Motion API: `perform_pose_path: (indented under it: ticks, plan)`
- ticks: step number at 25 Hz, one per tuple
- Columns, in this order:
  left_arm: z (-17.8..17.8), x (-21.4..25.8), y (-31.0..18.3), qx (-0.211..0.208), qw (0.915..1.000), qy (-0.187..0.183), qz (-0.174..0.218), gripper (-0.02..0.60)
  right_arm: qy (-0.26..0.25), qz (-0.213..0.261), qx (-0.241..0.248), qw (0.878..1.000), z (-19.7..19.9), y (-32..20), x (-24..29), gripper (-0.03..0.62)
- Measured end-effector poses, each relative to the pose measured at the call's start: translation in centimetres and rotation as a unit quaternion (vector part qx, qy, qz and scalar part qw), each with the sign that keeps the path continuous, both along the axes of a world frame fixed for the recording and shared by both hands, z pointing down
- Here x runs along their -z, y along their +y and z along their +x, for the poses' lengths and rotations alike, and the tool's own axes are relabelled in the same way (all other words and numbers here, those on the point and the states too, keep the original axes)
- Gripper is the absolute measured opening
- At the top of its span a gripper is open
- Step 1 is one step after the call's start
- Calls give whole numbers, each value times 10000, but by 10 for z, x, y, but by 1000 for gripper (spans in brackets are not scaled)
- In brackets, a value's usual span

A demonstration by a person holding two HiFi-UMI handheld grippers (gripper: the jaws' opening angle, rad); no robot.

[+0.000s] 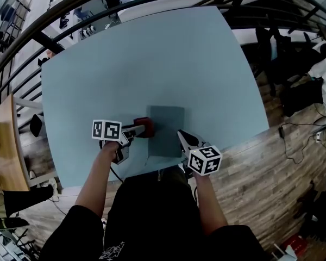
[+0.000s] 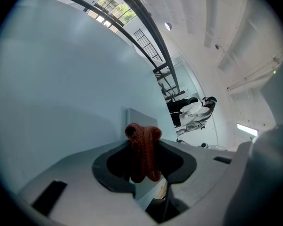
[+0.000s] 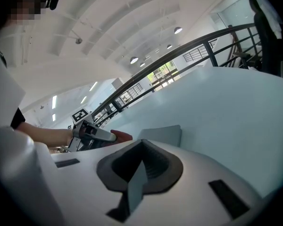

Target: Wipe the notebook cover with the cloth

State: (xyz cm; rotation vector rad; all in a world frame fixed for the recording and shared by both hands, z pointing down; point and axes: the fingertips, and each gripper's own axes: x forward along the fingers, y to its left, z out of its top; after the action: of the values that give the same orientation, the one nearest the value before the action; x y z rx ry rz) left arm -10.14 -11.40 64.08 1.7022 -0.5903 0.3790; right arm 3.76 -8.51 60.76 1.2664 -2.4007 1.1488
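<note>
Notebook: grey cover, shut, lying flat on the table near its front edge, between the two grippers.
Cloth: dark red, bunched into a small wad, touching the notebook's left edge; in the left gripper view it rises as a folded lump with the notebook beyond it.
Left gripper: jaws clamped onto the cloth, which fills the space between the pads; it points right, toward the notebook.
Right gripper: jaws drawn close, only a thin slit between them, through which a blue-grey surface shows; nothing evidently gripped. The tips sit at the notebook's right edge; whether they press on it I cannot tell.
Right gripper view: the notebook lies just past the jaws, with the left gripper and its red wad on the far side.
Table: pale blue top.
Railing: dark metal bars curving behind the table.
Floor: wood planks, right of the table.
</note>
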Motion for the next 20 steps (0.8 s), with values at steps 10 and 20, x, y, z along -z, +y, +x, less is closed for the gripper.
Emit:
perform_pose_path:
  ticks: [10,20]
  plan:
    - [50,11,19,-244,9994,249,-2,132,-33,34,-186,9998,22,18,5,3]
    - [112,9,39,-595,9964,576,-187,132,145,-55,-439,9989,54,34,-4,3]
